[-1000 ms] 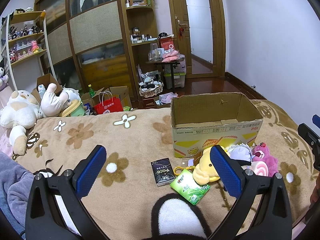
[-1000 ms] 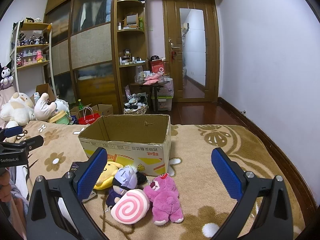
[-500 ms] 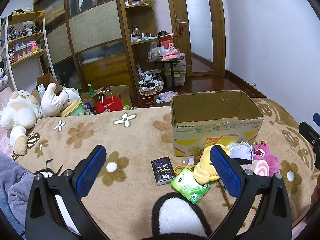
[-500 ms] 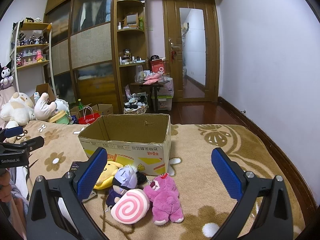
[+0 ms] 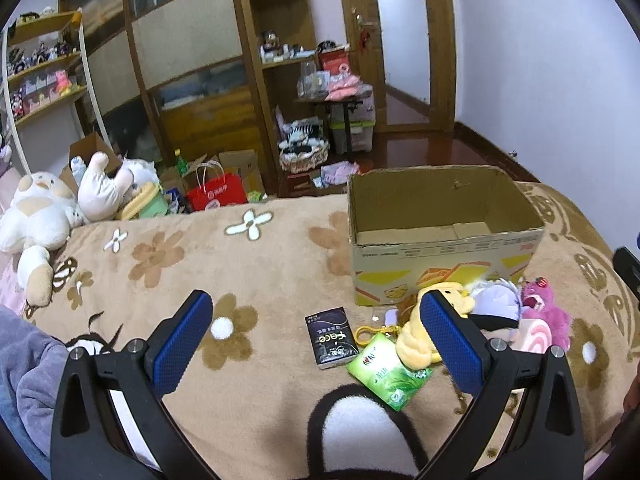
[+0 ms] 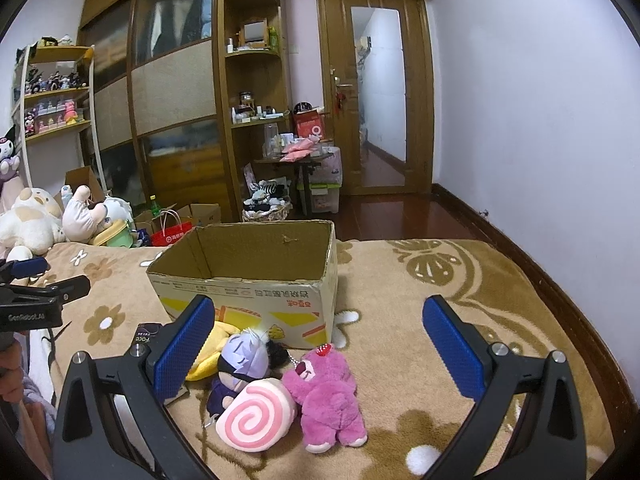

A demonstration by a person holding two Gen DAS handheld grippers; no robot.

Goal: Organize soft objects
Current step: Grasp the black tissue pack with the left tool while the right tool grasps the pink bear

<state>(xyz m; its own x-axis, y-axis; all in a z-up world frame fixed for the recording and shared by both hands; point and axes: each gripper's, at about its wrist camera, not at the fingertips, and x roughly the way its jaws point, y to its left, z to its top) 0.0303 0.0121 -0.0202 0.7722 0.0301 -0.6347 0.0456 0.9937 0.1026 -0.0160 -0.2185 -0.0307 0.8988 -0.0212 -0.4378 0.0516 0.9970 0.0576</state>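
Observation:
An open, empty cardboard box (image 5: pixel 444 236) (image 6: pixel 256 280) stands on the brown flowered blanket. In front of it lie a yellow plush (image 5: pixel 416 344) (image 6: pixel 210 350), a purple-haired doll (image 5: pixel 494 302) (image 6: pixel 240 360), a pink swirl roll plush (image 6: pixel 256 414) (image 5: pixel 534 332) and a magenta bear (image 6: pixel 328 396) (image 5: pixel 544 308). A black packet (image 5: pixel 331 338) and a green tissue pack (image 5: pixel 388 372) lie left of the plushes. My left gripper (image 5: pixel 316 340) is open and empty above the packets. My right gripper (image 6: pixel 318 348) is open and empty above the plushes.
Large white plush toys (image 5: pixel 36 216) lie at the blanket's far left edge. A red bag (image 5: pixel 218 196), cardboard boxes and a basket (image 5: pixel 304 156) sit on the floor beyond the blanket. Wardrobe, shelves and a door stand behind. A grey sleeve (image 5: pixel 24 360) is at lower left.
The left wrist view has shifted slightly, so the box and plushes sit a little higher in it. The right gripper has not moved. Both stay open.

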